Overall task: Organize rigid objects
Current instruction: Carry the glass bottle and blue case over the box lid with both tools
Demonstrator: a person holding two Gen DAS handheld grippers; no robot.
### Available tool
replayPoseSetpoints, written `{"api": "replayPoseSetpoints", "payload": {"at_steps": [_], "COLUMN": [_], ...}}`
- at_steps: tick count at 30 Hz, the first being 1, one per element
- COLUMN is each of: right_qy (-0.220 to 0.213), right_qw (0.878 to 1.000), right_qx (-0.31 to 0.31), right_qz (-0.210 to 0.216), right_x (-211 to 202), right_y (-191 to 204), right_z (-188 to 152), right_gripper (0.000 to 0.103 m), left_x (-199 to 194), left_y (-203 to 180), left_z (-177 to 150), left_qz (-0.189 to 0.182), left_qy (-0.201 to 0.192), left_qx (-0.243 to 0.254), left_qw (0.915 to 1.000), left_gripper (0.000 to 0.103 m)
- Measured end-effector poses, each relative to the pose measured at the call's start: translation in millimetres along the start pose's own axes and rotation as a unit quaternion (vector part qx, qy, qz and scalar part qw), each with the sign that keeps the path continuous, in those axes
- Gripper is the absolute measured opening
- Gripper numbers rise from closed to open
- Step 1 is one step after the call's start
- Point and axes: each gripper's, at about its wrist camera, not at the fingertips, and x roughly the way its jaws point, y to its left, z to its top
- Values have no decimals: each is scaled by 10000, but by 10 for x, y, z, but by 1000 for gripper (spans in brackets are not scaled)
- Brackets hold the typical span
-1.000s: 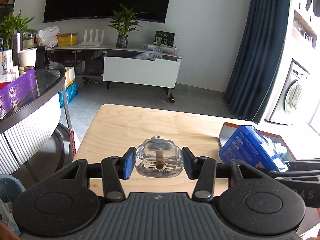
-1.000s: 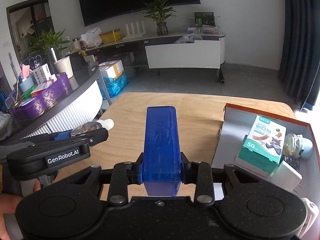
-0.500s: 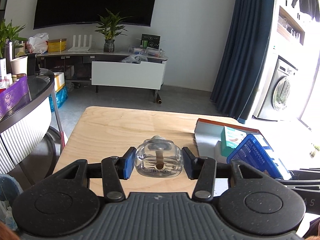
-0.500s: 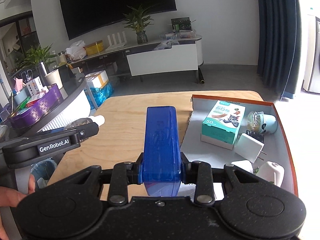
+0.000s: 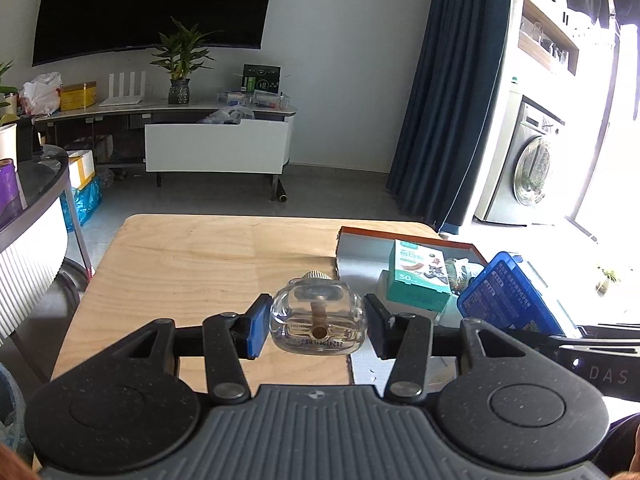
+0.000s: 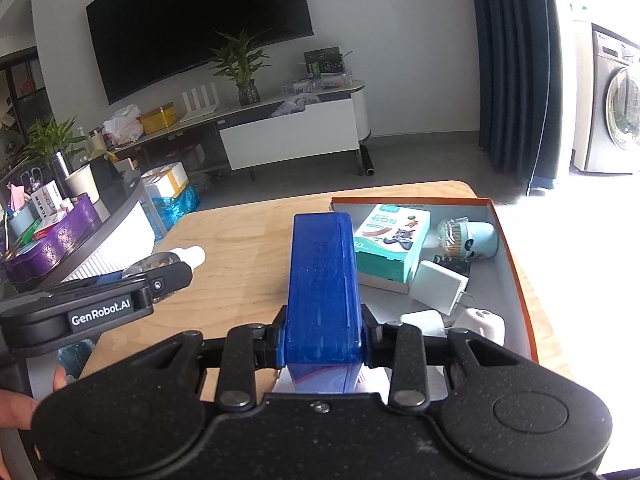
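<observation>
Glass bottle (image 5: 319, 320) sat clamped between the blue pads of your left gripper (image 5: 318, 326), its flat base facing the camera and its ribbed cap pointing toward twelve o'clock over the wooden table (image 5: 200, 256). Your jaws there stood narrow, pressing the bottle's two sides. At about two o'clock from the bottle lay the orange-rimmed tray (image 5: 404, 235), holding a teal carton (image 5: 420, 276) just beside its near wall. Your right gripper (image 6: 323, 340) was closed tight on a blue box (image 6: 322, 280), which stood lengthwise along the fingers and reached toward twelve o'clock, its far end over the tray's left edge (image 6: 412, 200). In that view the tray held the teal carton at one o'clock, a pale blue round container (image 6: 468, 238) at two o'clock, and a white plug adapter (image 6: 440, 286) near three o'clock. Your left gripper, with the bottle's white cap (image 6: 192, 256) showing, came in at nine o'clock.
</observation>
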Motion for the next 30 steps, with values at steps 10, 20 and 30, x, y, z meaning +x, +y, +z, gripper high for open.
{"api": "replayPoseSetpoints", "payload": {"at_steps": [10,20,30], "right_qy": [-125,-200,-247], "right_qw": [9985,9961,9950], "right_qx": [353,567,681], "right_qz": [-404,-642,-686], "right_x": [-167,-261,-262], "right_y": [-388,-636,-776], "right_z": [-32,-46,-27], "right_gripper": [41,41,41], "left_x": [117,224,280], "left_y": [-283,-559,-635], "left_z": [-8,-6,-10], "left_qz": [-413,-705,-813], "left_qy": [87,162,248], "left_qx": [253,489,577], "left_qw": [9988,9962,9947], "left_gripper": [49,49,49]}}
